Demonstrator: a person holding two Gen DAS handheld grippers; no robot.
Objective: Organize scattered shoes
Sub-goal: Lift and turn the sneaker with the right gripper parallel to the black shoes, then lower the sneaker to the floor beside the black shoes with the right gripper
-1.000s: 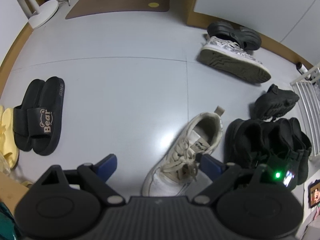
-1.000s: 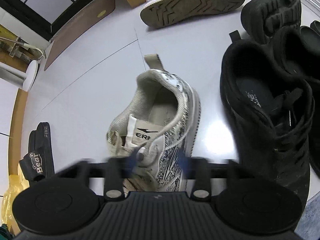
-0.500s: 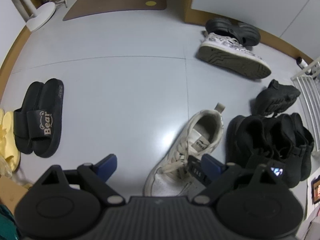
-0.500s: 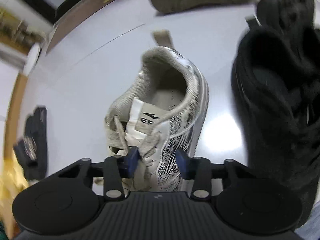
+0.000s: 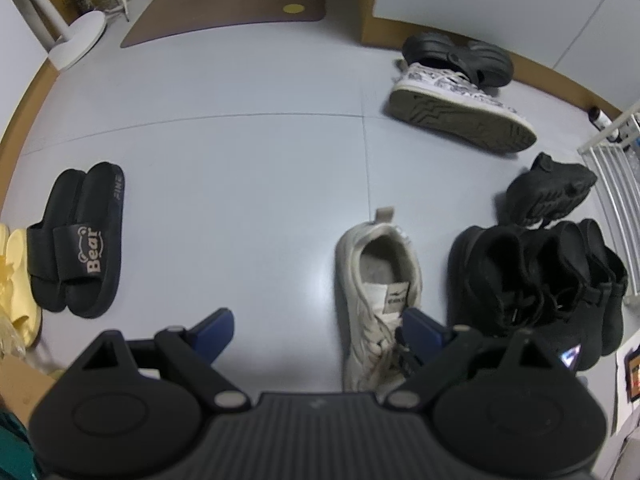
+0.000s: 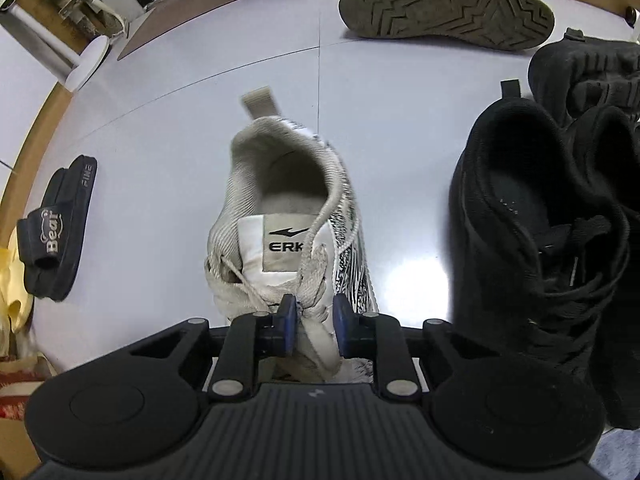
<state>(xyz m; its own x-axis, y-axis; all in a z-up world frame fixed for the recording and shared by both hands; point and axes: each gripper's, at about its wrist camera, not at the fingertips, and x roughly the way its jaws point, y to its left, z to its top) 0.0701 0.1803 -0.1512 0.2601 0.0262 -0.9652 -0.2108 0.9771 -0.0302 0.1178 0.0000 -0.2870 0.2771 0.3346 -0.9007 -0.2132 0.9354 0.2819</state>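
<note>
Grey tiled floor (image 5: 248, 152), brown doormat (image 5: 224, 4), wooden skirting (image 5: 24, 108).

White sneaker (image 6: 288, 240) toe hidden behind right gripper (image 6: 314, 330) body.

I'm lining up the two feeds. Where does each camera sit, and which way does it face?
Left wrist: on the left tongs, facing steeply down at the floor; own open fingers show.
Right wrist: on the right tongs, facing down, close over the white sneaker; fingers have just been closing, now pinching its laces.
Shared: white sneaker, Bear slides, tipped patterned sneaker.
</note>
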